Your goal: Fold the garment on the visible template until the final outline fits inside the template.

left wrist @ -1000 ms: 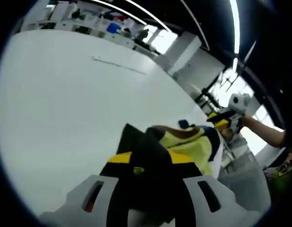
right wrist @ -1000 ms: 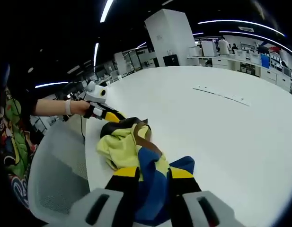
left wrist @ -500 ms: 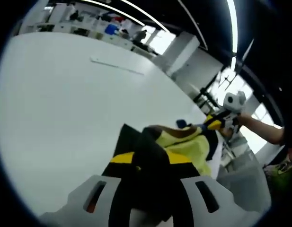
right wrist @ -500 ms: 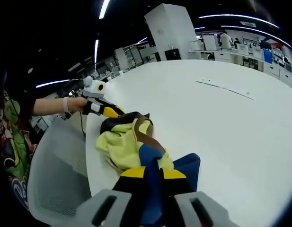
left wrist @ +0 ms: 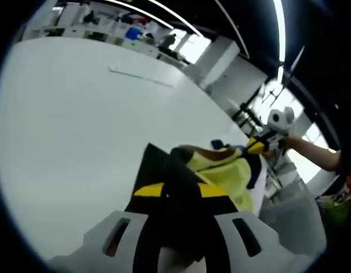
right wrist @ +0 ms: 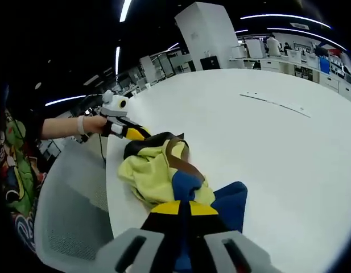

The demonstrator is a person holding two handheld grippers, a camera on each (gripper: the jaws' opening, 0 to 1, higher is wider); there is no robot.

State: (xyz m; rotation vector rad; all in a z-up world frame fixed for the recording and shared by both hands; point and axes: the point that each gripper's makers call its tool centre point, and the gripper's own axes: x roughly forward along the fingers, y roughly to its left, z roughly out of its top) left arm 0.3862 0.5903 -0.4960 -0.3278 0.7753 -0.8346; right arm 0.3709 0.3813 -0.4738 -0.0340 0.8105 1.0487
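Note:
A crumpled garment (right wrist: pixel 149 173) of yellow, blue, brown and black cloth lies bunched near the edge of the white table (right wrist: pixel 277 153). My right gripper (right wrist: pixel 184 209) is shut on its blue part (right wrist: pixel 231 202), with the jaws pressed together. My left gripper (left wrist: pixel 175 190) is shut on the black part (left wrist: pixel 164 168), and the yellow cloth (left wrist: pixel 221 170) lies beyond it. Each gripper also shows in the other view, held by a hand: the left gripper (right wrist: pixel 129 133) at the garment's far end, the right gripper (left wrist: pixel 257 146) likewise. A thin marked line (right wrist: pixel 275 103) crosses the table farther off.
A grey mesh chair (right wrist: pixel 67 210) stands against the table's edge beside the garment. The table's wide white top (left wrist: pixel 78 114) stretches away past the thin line (left wrist: pixel 141 77). Desks and shelves stand far behind it.
My right gripper's jaws have drawn together onto the blue cloth. The garment has bunched slightly. The left gripper keeps its hold on the black cloth.

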